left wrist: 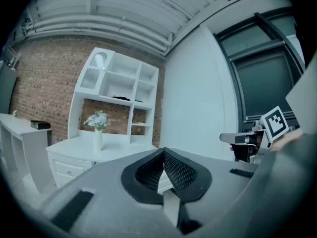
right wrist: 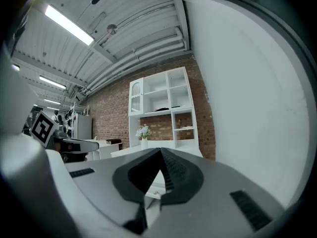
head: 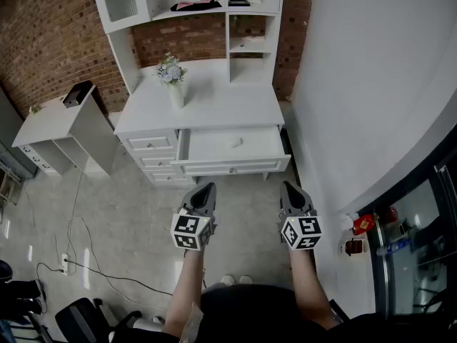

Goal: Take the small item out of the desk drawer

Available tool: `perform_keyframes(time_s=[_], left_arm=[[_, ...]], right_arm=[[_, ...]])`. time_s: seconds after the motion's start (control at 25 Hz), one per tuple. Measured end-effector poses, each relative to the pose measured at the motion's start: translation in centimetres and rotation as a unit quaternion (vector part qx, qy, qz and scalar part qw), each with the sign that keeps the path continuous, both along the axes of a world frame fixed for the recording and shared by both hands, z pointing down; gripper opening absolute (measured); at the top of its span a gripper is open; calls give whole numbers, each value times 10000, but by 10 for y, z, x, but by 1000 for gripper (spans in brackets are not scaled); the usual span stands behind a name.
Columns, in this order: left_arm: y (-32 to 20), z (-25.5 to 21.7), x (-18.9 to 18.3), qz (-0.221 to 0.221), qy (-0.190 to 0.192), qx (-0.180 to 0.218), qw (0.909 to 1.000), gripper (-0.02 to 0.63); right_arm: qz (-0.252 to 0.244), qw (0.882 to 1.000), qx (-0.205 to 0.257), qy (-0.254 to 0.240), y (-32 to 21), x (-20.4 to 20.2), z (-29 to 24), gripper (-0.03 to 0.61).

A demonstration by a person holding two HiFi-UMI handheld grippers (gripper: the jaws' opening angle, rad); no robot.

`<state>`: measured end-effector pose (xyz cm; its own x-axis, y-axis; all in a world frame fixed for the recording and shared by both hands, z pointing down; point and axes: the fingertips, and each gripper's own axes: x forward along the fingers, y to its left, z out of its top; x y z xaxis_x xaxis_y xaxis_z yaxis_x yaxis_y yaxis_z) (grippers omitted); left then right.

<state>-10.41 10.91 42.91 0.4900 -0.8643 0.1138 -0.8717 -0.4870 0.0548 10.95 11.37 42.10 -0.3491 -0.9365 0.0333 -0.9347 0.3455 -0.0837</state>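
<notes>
The white bench (head: pixel 214 106) with its shelf unit fills the upper middle of the head view, backed against the brick wall. A lower white side cabinet (head: pixel 53 123) stands at the left edge. Just under the bench top, the wide drawer (head: pixel 232 167) on the right side is pulled out toward me, so its pale floor lies open to view from above. The narrower drawers to its left are shut.

On the bench top, left of centre, a vase of flowers (head: pixel 173 84) stands well clear of the drawer and should not get in my way.

I hold both tools low in the frame, side by side over the grey floor, short of the drawer front. My left gripper (head: pixel 206 189) has its jaws clenched tip to tip with nothing between them. My right gripper (head: pixel 288 186) is the same, closed and empty.

The small item (head: pixel 235 143), a pale lump I can't identify, sits near the middle of the open drawer. I judge the reach has not begun, and the jaws would need to part first.
</notes>
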Motion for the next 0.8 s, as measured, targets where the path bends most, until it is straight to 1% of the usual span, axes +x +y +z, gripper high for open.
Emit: perform_keyframes(time_s=[0.52,0.8], left_arm=[[-2,8,-1,13,17,-121,9999,9],[-2,17,2,119,-1,-224,9997,9]], right_arm=[[15,9999,-52,-101,-1,-1,2,-3],[-2,9999,-66,-130,0,-4,4,-3]])
